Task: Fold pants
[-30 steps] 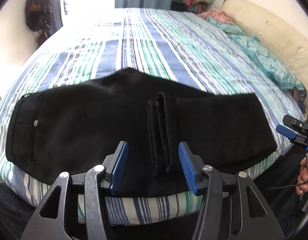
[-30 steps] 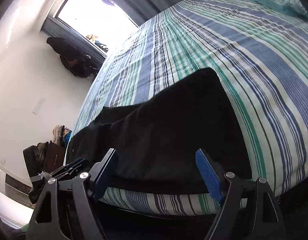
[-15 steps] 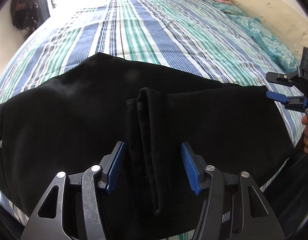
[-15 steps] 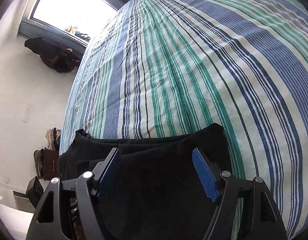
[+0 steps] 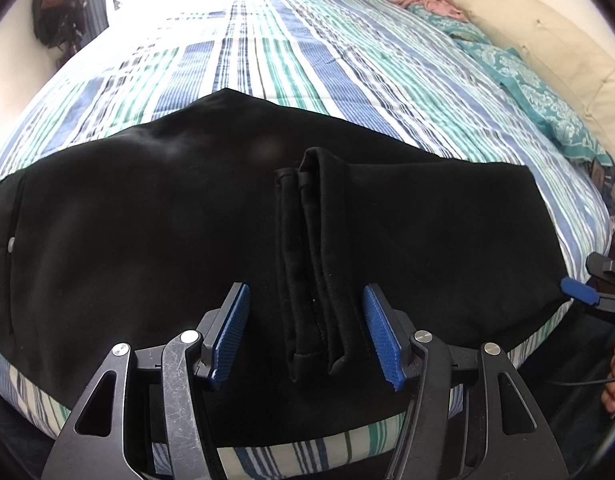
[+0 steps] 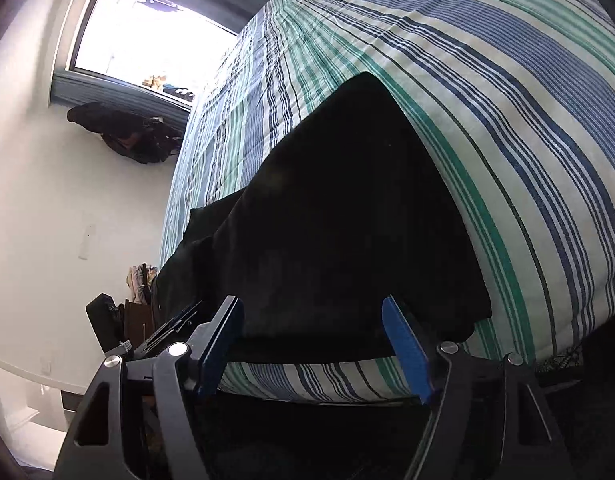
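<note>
**Black trousers half-folded at the bed's edge, both tools empty**

Black soft-cloth pants [image 5: 147, 220] lie across the near edge of the blue, green and white striped bed [image 5: 307, 60], one leg already doubled back so its hems [image 5: 319, 264] sit in a stacked ridge on the middle of the garment. My left tool [image 5: 307, 330] hovers just short of that ridge with its blue pads spread wide, gripping nothing. My right tool [image 6: 313, 346] sits low off the bed's corner, its pads also wide apart and empty, facing the folded end of the pants [image 6: 347, 220].

My worry is the hem ridge. It is several layers thick, and if I close the left tool on only the top layer, the lower ones will stay behind and the fold will peel open. The cloth also overhangs the mattress edge a little near me, so a careless drag towards me could slide the whole garment off the bed. Black on black hides the layer edges, so I judge depth poorly here.

Around me: a teal patterned pillow [image 5: 547, 112] and a cream padded headboard [image 5: 547, 40] far right, a dark bag [image 6: 127, 136] hanging on the wall under the bright window [image 6: 147, 28]. None of these blocks the fold; the striped bed beyond the pants is free.
</note>
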Demonstrator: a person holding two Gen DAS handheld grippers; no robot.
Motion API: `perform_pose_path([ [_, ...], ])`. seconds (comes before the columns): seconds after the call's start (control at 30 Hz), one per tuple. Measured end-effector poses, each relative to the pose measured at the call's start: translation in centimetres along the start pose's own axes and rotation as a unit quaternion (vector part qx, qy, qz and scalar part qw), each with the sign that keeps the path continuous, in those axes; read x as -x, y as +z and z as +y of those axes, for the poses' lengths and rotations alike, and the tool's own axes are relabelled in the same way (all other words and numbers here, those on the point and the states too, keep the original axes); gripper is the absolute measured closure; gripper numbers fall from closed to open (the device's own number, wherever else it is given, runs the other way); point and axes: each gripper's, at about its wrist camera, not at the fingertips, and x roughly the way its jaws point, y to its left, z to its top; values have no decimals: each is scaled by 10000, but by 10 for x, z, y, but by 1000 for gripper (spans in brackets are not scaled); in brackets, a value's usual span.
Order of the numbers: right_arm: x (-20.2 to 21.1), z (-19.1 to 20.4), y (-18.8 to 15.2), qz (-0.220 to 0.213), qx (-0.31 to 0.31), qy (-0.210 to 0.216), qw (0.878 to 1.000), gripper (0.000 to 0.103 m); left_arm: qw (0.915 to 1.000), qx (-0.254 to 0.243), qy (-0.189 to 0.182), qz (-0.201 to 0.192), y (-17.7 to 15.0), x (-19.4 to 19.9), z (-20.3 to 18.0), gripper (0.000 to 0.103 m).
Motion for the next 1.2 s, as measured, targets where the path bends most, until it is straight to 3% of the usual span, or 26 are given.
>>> perform_pose_path([
  [0.07,12,10,2,-300,85,9,9995,31,9999,126,-54,-22,0,5,5,40],
  [0.17,19,38,6,-560,789,-394,9945,31,9999,168,16,-21,1,8,5,38],
  [0.33,-10,68,-10,-487,1665,-915,9806,31,9998,94,189,-62,1,16,2,37],
  [0.43,-28,80,-33,-560,2433,-1665,9539,31,9991,19,392,-133,-1,25,5,29],
  [0.63,-35,105,-50,-829,3320,-1980,9185,31,9971,-20,756,-107,-5,29,16,26],
  [0.77,-46,102,-48,-726,3282,-2153,9169,31,9953,72,957,-109,-5,31,25,26],
  [0.93,-52,113,-50,-831,3518,-2261,9046,29,9934,165,1135,-18,-7,26,36,25],
  [1.1,-58,111,-52,-731,3564,-2331,9018,29,9935,310,1099,-21,-5,29,48,25],
  [1.2,-56,111,-53,-775,3578,-2324,9011,29,9924,650,1035,-129,5,40,78,25],
])
